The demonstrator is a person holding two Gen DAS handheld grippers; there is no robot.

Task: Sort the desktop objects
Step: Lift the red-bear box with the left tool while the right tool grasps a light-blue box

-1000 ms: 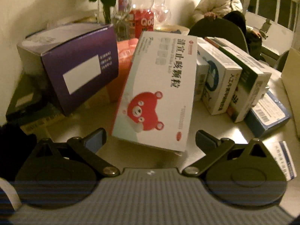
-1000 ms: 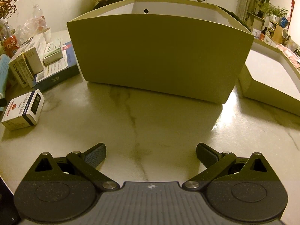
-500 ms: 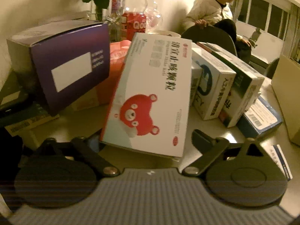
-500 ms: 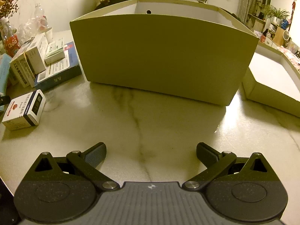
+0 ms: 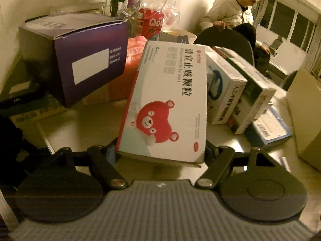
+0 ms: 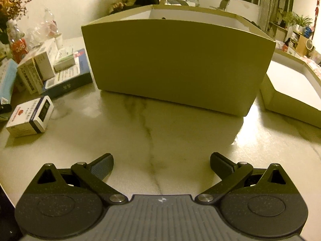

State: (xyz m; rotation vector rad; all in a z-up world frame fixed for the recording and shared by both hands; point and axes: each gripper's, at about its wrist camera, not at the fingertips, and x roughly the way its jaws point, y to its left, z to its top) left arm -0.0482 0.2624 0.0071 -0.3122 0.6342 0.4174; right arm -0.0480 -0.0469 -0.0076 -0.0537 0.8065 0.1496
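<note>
Medicine carton (image 5: pixel 166 104) with a red bear cartoon and red Chinese characters down its white face sits between the fingers of the left gripper (image 5: pixel 160 152), near end at the fingertips, far end tilted up against other boxes. Jaws closing on it; both pads sit right at the carton's lower corners (firm contact not clear, so I can't call it gripped). Left of it, purple box (image 5: pixel 88 64) with a blank white label and small white text lines, unreadable. Behind, a red-labelled bottle (image 5: pixel 151 23) reads "Qoo". Right of the carton, a white-and-blue box (image 5: pixel 224 92) and a green-and-white box (image 5: pixel 252 92) lean together, Chinese print too blurred to read; a blue flat box (image 5: pixel 268 128) with a barcode lies under them on the table (image 5: pixel 80 124). A person in a light jacket (image 5: pixel 228 10) sits behind.

Right gripper (image 6: pixel 161 165) hangs wide open over bare marble tabletop, nothing between its fingers. Ahead stands a large open cardboard box (image 6: pixel 176 64), its shallow lid (image 6: pixel 291 92) to the right. Small white box (image 6: pixel 30 116) with a red logo lies left.
</note>
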